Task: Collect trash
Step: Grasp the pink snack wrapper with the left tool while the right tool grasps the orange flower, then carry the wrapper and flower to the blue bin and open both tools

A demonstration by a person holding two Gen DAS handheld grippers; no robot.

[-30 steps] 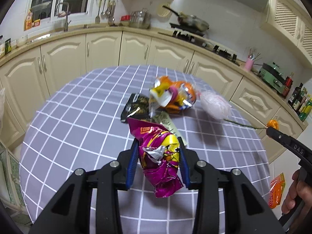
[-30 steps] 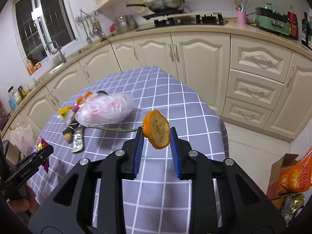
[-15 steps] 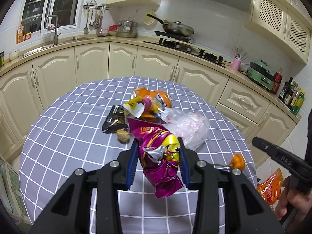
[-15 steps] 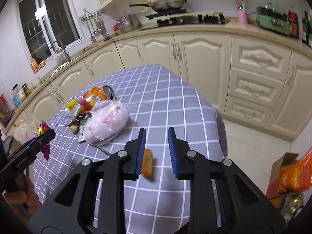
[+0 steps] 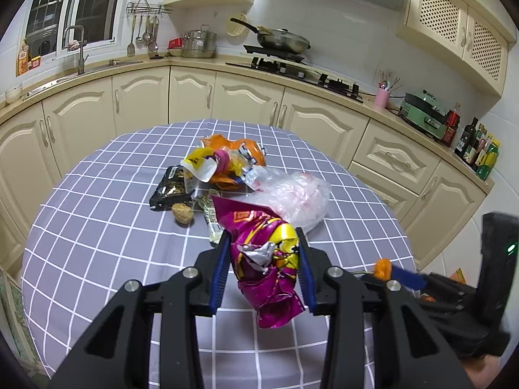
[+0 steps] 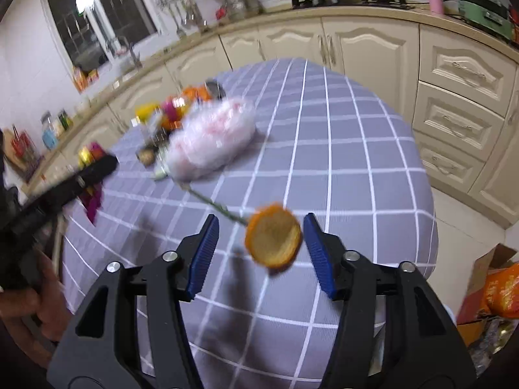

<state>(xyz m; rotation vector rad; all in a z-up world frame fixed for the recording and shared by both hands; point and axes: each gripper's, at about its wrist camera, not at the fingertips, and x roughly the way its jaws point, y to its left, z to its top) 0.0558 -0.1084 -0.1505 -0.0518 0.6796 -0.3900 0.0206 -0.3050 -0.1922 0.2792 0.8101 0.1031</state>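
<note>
Cream kitchen cabinets (image 5: 139, 97) run behind a round counter with a grey-purple checked cloth (image 5: 97, 227), and the clear crumpled plastic bag (image 5: 292, 194) in the middle of this cloth is the landmark for all places.

Just behind the bag lies an orange crumpled snack wrapper (image 5: 233, 149) with yellow pieces, and on its left side a black foil packet (image 5: 170, 188) and a small brown lump (image 5: 183, 214) rest on the cloth.

In front of the bag, the left gripper (image 5: 264, 265) is clamped on a crumpled magenta and yellow foil snack bag (image 5: 266, 259); both blue pads press on it and it hangs above the cloth.

Right of the bag and nearer to the counter edge, the right gripper (image 6: 261, 253) has its jaws opening. A round piece of orange peel on a thin green stem (image 6: 274, 240) is between them, not pressed by the pads. The picture is blurred, so I cannot tell whether the peel touches the cloth.
</note>
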